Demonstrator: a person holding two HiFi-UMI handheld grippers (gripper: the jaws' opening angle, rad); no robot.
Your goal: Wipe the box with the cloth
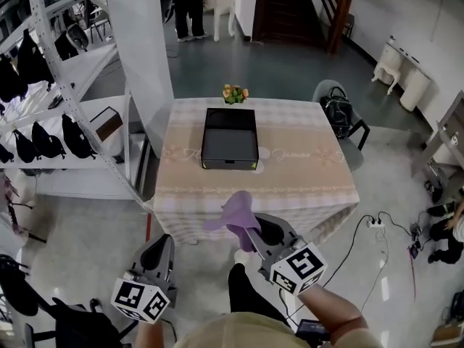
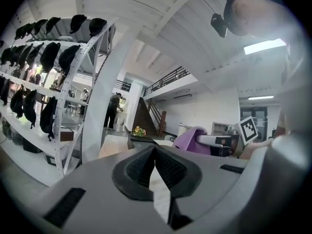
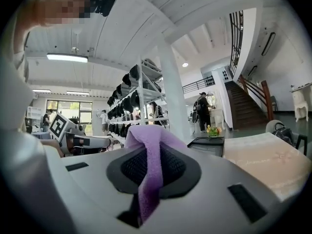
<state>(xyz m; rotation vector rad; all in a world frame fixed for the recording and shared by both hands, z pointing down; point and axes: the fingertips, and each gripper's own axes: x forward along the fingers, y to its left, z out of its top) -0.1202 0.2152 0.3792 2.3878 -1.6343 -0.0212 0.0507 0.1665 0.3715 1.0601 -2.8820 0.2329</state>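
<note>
Cloth (image 1: 236, 210) pinched in right tongs (image 1: 249, 233), box (image 1: 230, 138) seemingly open ahead.

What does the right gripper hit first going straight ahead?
Likely the black box on the table, just right of the line of the right gripper; depth is unclear, so it could pass left of it, toward the white pillar.

Right gripper (image 1: 249, 232) and left gripper (image 1: 161, 251): smooth matt grey plastic shells, with black, finely ribbed pads (image 3: 170, 167). The cloth (image 1: 235, 212) in the right gripper: soft, matt purple fabric. The box (image 1: 229, 164) ahead of both: black, smooth, matt. The worktop (image 1: 304, 172) under it: covered in matt beige woven fabric.
</note>
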